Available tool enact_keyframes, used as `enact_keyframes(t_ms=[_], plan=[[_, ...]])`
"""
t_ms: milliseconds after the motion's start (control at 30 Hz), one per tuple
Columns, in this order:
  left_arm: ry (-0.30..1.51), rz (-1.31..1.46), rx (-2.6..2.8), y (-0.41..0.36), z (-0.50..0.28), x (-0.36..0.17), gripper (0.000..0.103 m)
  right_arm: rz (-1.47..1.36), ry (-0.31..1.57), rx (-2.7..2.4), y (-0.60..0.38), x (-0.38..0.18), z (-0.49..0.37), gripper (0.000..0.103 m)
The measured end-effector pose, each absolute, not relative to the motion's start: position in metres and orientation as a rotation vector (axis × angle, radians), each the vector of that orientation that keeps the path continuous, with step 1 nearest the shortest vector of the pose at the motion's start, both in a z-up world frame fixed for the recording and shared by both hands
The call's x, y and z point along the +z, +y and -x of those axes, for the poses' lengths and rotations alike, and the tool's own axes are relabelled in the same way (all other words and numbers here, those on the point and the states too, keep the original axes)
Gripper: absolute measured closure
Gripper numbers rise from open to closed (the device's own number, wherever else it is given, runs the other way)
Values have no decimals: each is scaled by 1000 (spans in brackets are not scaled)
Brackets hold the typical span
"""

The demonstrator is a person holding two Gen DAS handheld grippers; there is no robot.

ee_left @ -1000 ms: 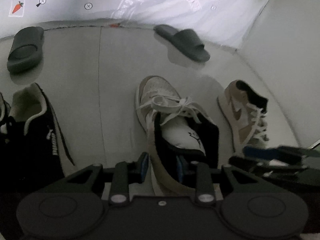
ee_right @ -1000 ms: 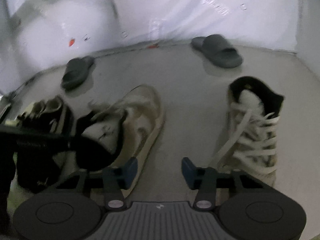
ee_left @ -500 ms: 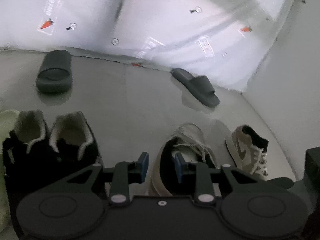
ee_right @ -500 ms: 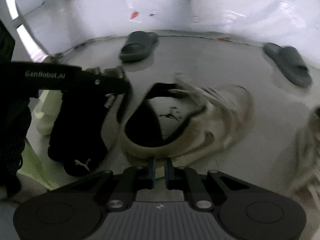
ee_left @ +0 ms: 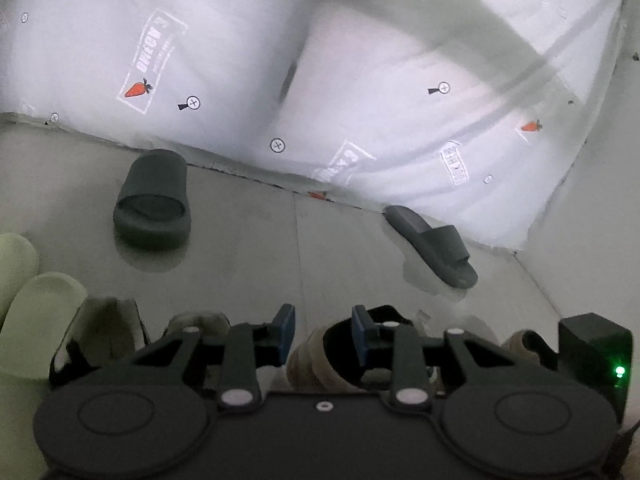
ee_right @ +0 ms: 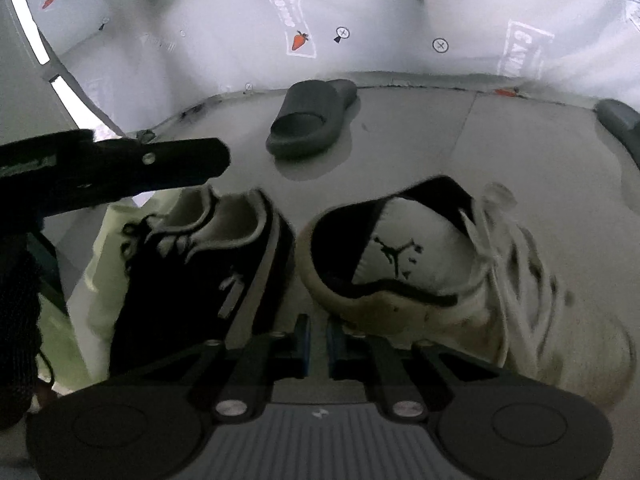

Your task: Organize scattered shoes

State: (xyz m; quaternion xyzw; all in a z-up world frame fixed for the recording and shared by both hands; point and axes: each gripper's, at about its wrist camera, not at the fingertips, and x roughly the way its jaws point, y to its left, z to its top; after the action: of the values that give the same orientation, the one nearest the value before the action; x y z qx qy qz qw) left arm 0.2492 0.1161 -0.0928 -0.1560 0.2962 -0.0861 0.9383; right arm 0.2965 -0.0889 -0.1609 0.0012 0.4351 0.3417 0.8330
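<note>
The left gripper (ee_left: 323,322) has its jaws apart, with nothing between them but bare floor (ee_left: 248,264). Just behind its right jaw sits the collar of a white sneaker (ee_left: 344,356), mostly hidden by the gripper body. Far ahead of the jaws, to the left, a dark slide sandal (ee_left: 154,198) lies near the wall sheet (ee_left: 360,92), and a second dark sandal (ee_left: 434,244) lies ahead to the right. Pale green slippers (ee_left: 36,320) are at the far left. The right gripper (ee_right: 316,340) has its jaws nearly together, a narrow gap remaining, and they hold nothing. Right in front of them the white sneaker (ee_right: 432,272) stands to the right and a black sneaker (ee_right: 200,264) to the left, side by side and almost touching.
</note>
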Motion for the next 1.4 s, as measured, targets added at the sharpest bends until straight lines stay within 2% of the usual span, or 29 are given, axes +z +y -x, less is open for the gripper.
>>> enact_keyframes(t_ms=[267, 500, 633, 833, 1000, 1033, 1067, 1100, 1133, 1167, 1400], plan=[[538, 337, -182, 123, -294, -89, 72, -64, 925, 710, -80, -162, -358, 97], [570, 415, -131, 128, -327, -95, 72, -65, 909, 690, -76, -163, -387, 97], [563, 388, -140, 124, -317, -95, 72, -86, 906, 686, -78, -159, -385, 88], [426, 415, -139, 130, -296, -92, 73, -137, 719, 588, -109, -129, -352, 88], [461, 359, -151, 124, -306, -86, 73, -90, 611, 359, -147, -123, -340, 88], [471, 355, -160, 122, -308, -85, 73, -92, 614, 333, -152, -124, -341, 85], [478, 356, -168, 121, -309, -85, 73, -121, 625, 303, -163, -128, -343, 65], [484, 354, -176, 120, -310, -85, 73, -144, 635, 295, -167, -131, -344, 54], [484, 347, -183, 118, -309, -85, 73, -166, 645, 289, -172, -135, -346, 36], [484, 339, -189, 116, -309, -84, 73, -181, 657, 299, -176, -140, -347, 26], [483, 326, -189, 113, -300, -83, 72, -164, 665, 355, -168, -149, -355, 12]])
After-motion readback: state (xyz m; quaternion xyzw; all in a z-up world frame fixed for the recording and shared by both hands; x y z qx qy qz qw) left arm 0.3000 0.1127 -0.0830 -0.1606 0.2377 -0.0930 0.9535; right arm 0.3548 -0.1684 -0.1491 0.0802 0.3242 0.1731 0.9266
